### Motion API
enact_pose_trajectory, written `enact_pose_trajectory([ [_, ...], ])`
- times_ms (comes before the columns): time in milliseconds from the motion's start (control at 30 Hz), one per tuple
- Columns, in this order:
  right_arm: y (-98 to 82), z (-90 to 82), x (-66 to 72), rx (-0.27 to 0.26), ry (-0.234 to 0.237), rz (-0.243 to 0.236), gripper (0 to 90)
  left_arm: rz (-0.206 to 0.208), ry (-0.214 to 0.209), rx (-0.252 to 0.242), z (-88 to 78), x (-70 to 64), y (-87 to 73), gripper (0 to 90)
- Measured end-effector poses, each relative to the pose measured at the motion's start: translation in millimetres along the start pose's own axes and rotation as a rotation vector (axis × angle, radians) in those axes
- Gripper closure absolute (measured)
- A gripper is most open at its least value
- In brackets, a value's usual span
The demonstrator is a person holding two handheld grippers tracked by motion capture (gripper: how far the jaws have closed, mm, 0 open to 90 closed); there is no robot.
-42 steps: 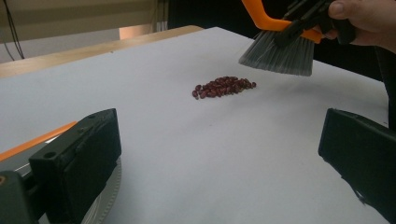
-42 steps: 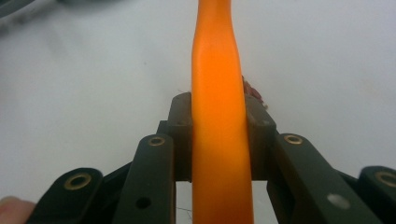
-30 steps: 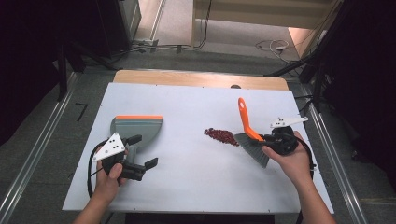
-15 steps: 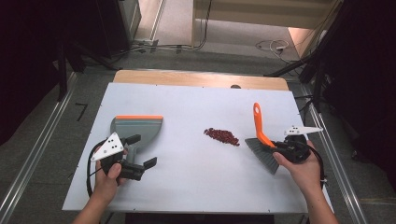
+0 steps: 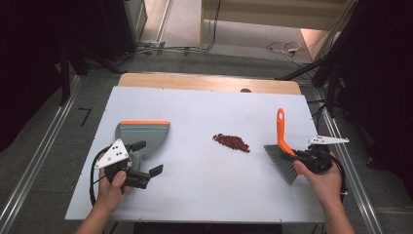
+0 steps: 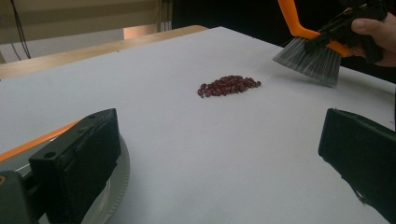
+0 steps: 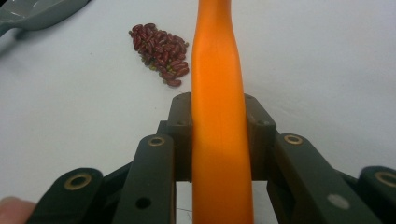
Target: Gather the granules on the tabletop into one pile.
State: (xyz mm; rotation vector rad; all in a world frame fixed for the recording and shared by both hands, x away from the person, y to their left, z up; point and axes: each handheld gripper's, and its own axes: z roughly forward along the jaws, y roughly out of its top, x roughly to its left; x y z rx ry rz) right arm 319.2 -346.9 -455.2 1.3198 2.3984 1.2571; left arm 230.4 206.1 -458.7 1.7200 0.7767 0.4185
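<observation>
Holding the orange-handled brush with grey bristles [image 5: 282, 157] by its handle, our right hand-held gripper [image 5: 309, 158] sits clamped near the right edge of the white worktop [image 5: 204, 195], bristles just right of the small pile of dark red beans [image 5: 232, 142]. Our left hand-held gripper [image 5: 146, 158] has its jaws wide and grips nothing, one jaw over the handle of the grey dustpan with an orange rim [image 5: 144, 134], well left of the beans.

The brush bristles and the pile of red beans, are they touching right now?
Apart. The left gripper view shows bare white table between the brush bristles and the pile of red beans; the high view shows the same gap.
</observation>
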Motion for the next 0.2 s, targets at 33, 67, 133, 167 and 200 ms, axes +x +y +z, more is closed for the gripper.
enact_pose_trajectory([
  [33,-0.1,0.4,0.0,0.001,-0.002,-0.001,68.5,0.001,-0.001,0.000,0.1,0.0,0.0,0.0],
  [67,-0.1,0.5,0.1,0.003,0.000,0.000,68.5,0.001,0.000,0.000,0.2,-0.1,-0.1,0.0],
  [133,0.0,0.4,0.3,0.001,0.000,-0.003,68.6,0.003,0.001,0.003,0.3,0.0,-0.1,0.0],
  [167,0.1,0.2,0.3,0.002,0.003,-0.002,68.5,0.001,0.000,0.002,0.4,-0.1,-0.2,0.0],
  [200,0.2,0.1,0.3,0.002,0.005,0.000,68.6,0.002,0.000,0.004,0.5,0.1,-0.3,0.0],
])
